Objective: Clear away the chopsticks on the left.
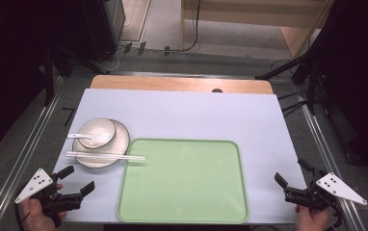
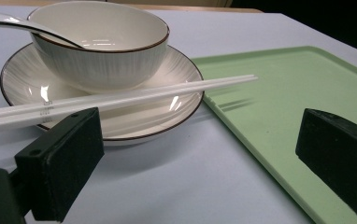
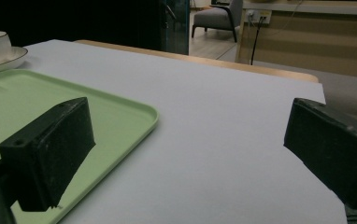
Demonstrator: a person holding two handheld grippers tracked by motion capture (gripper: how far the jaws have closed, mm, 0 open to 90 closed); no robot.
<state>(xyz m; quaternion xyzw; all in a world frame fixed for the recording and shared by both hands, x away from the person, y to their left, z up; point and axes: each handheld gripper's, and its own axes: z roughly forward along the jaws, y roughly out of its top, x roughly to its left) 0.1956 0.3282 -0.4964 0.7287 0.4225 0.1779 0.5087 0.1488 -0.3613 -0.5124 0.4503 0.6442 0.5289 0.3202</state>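
Chopsticks (image 1: 106, 156), a white pair, lie across the near rim of the plate (image 1: 88, 159) at the left of the table (image 1: 182, 108), their long axis running left to right and their tips pointing right, reaching just over the left edge of the green tray (image 1: 184, 180). On the plate stands a bowl (image 1: 97, 132) with a spoon (image 1: 79, 136) resting in it, handle to the left. Nothing lies on the tray, so if the work is to move the tableware onto it, it looks not yet begun and every piece is left to shift. The left gripper (image 1: 78, 185) hovers near the table's front left corner, jaws wide apart and holding nothing, aimed at the plate and chopsticks just ahead. Across the tray, at the front right corner, the right gripper (image 1: 295, 182) sits well apart from the tableware, likewise wide open and empty.
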